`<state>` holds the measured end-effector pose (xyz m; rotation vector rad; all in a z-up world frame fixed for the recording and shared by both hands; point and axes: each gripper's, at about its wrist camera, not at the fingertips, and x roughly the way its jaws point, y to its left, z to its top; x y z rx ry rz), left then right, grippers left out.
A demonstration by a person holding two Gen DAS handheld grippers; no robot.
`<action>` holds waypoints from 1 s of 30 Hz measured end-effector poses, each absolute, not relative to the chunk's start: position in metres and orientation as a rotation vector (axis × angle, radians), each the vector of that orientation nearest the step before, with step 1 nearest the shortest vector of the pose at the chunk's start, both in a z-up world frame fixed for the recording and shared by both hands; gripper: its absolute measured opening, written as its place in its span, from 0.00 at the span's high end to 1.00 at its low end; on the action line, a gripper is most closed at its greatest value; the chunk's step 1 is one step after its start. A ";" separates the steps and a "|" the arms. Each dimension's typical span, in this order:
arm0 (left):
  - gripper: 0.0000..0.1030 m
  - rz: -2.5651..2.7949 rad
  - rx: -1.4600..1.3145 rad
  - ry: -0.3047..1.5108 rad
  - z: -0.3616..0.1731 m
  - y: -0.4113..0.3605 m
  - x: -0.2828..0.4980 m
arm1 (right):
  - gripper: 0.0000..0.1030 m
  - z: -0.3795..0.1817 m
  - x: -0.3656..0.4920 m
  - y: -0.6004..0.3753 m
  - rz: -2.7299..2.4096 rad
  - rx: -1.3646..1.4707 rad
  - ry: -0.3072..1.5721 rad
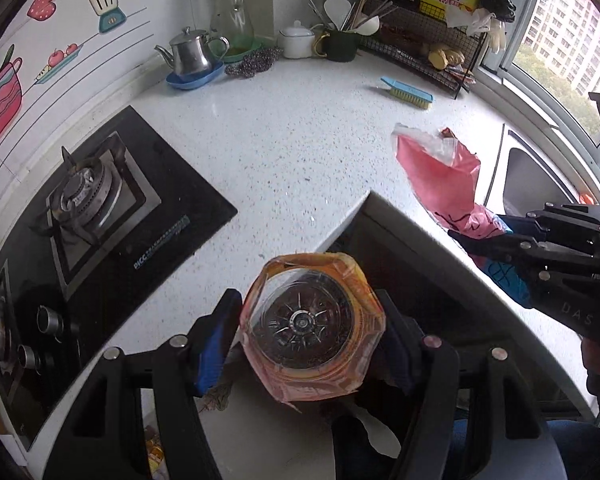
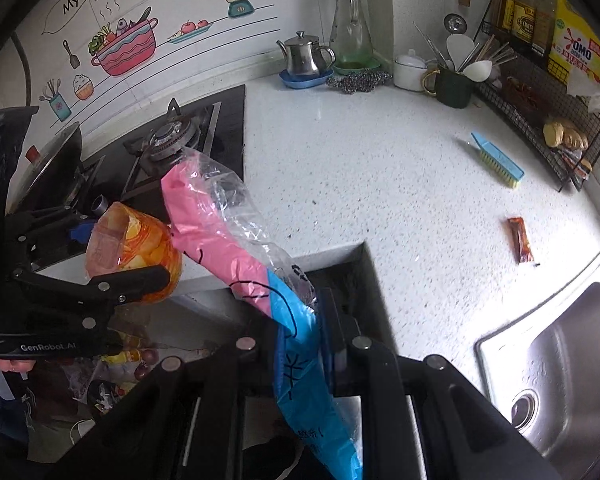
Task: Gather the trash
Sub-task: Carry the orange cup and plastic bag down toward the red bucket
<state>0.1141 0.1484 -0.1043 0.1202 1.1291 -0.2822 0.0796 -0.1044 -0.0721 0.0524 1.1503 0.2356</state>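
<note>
Carry step — left gripper (image 1: 308,340) clamps the orange cup (image 1: 312,328), right gripper (image 2: 296,344) pinches the pink-and-blue wrapper (image 2: 236,248), both beyond the surface's (image 1: 284,148) near edge; next, release over a bin — none identifiable

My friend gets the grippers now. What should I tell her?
Left hand-held gripper: shut on the orange bottle.
Right hand-held gripper: shut on the pink and blue bag.
Both are held at the counter corner.
Done: these two are picked up.
Left: drop them in the trash, then get the brown packet by the sink.
</note>
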 end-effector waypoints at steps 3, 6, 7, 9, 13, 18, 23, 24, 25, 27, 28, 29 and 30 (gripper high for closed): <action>0.38 -0.304 0.125 1.162 -0.119 0.152 0.095 | 0.87 -0.084 0.061 -0.093 0.222 0.069 1.182; 0.38 -0.313 0.126 1.190 -0.135 0.153 0.080 | 0.87 -0.097 0.045 -0.085 0.211 0.073 1.216; 0.38 -0.313 0.124 1.199 -0.140 0.153 0.076 | 0.87 -0.101 0.041 -0.083 0.208 0.073 1.226; 0.38 -0.314 0.117 1.221 -0.154 0.153 0.068 | 0.87 -0.111 0.035 -0.082 0.201 0.076 1.249; 0.38 -0.321 0.112 1.255 -0.184 0.151 0.057 | 0.87 -0.138 0.025 -0.082 0.191 0.085 1.302; 0.38 -0.330 0.087 1.279 -0.223 0.144 0.051 | 0.87 -0.173 0.011 -0.086 0.143 0.108 1.327; 0.38 -0.361 0.090 1.311 -0.273 0.133 0.054 | 0.87 -0.204 0.004 -0.096 0.074 0.144 1.305; 0.38 -0.371 0.092 1.315 -0.284 0.130 0.055 | 0.87 -0.212 0.002 -0.098 0.063 0.152 1.310; 0.38 -0.380 0.093 1.319 -0.294 0.128 0.058 | 0.87 -0.221 0.002 -0.100 0.053 0.161 1.315; 0.38 -0.390 0.093 1.332 -0.317 0.121 0.060 | 0.87 -0.242 0.002 -0.106 0.034 0.170 1.332; 0.38 -0.393 0.092 1.335 -0.326 0.119 0.065 | 0.87 -0.251 0.001 -0.108 0.024 0.165 1.335; 0.38 -0.397 0.091 1.338 -0.336 0.116 0.067 | 0.87 -0.259 0.001 -0.111 0.008 0.151 1.335; 0.38 -0.398 0.091 1.341 -0.347 0.114 0.069 | 0.87 -0.269 0.004 -0.114 -0.002 0.141 1.337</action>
